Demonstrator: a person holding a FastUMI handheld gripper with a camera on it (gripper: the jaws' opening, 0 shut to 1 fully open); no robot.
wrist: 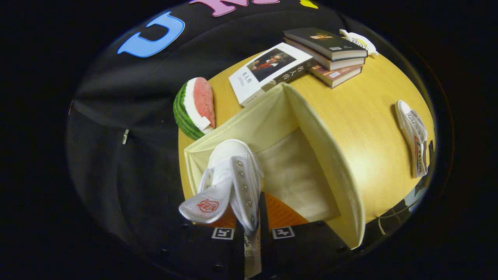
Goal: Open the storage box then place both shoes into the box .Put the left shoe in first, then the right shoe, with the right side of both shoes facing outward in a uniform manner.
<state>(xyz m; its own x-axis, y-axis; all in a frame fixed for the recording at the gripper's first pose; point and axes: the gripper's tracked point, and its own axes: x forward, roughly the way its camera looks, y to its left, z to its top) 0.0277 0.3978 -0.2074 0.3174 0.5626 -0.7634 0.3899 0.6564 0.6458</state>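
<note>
While the tool pinches a white canvas shoe over the open cream fabric box (soft-walled), books crowd the wooden desk.

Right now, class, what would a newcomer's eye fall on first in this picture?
First, the white shoe clamped between the gripper fingers, hanging over the open cream storage box. Next, the watermelon slice just beyond the box, and the second shoe lying apart on the yellow table.
</note>
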